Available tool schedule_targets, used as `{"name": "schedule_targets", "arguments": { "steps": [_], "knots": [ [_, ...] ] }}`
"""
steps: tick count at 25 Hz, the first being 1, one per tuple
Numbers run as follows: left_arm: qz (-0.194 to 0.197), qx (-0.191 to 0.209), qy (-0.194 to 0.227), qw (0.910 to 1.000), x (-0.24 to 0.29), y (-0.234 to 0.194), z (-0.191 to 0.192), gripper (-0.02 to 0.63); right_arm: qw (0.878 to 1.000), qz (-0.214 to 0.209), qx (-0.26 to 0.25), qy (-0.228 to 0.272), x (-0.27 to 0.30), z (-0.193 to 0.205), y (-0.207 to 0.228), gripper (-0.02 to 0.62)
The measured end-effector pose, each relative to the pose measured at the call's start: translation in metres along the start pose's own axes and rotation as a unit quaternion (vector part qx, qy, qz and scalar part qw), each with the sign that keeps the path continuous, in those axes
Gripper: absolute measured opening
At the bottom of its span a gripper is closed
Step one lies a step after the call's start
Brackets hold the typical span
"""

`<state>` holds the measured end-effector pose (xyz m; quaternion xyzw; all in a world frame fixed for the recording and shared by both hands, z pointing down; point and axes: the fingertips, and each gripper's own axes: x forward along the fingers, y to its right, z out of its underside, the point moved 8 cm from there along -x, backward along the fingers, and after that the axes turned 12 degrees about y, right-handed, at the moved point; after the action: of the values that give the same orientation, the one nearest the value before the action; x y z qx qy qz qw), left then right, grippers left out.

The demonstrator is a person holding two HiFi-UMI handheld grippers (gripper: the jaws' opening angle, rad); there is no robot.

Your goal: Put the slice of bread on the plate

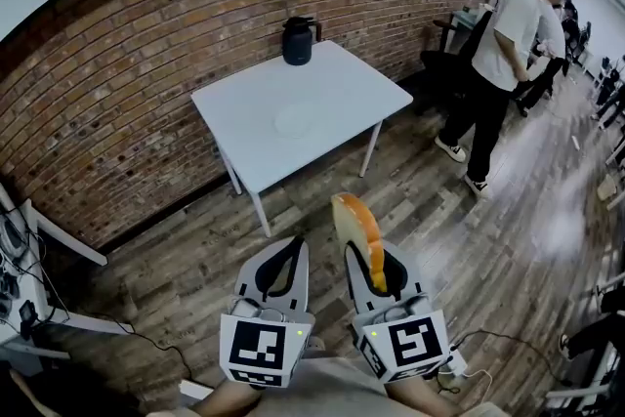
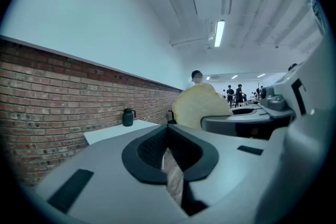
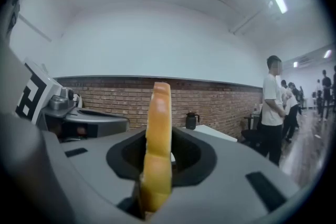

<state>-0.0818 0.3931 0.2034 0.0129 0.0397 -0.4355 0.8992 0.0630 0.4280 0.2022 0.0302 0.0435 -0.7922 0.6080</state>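
Note:
A slice of bread with a golden crust stands on edge, and my right gripper is shut on its lower part. In the right gripper view the bread rises upright between the dark pads. A little to its left my left gripper is shut with nothing in it; only a thin slit shows at its tips. Both grippers are over the wooden floor, well short of the white table. A pale white plate lies near the table's middle.
A dark jug stands at the table's far edge by the brick wall. A person in a white shirt stands at the right with others behind. White shelving and cables sit at the left.

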Motion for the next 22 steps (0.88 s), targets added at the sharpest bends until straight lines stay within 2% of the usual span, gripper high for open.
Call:
{"name": "schedule_targets", "arguments": {
  "steps": [8, 22],
  "knots": [
    [-0.008, 0.005, 0.000, 1.0000, -0.002, -0.001, 0.004, 0.011, 1.000, -0.007, 0.022, 0.010, 0.000, 0.003, 0.003, 0.097],
    [-0.055, 0.015, 0.000, 0.9984, -0.005, 0.000, 0.010, 0.011, 0.999, -0.020, 0.041, 0.020, 0.000, 0.014, 0.025, 0.097]
  ]
}}
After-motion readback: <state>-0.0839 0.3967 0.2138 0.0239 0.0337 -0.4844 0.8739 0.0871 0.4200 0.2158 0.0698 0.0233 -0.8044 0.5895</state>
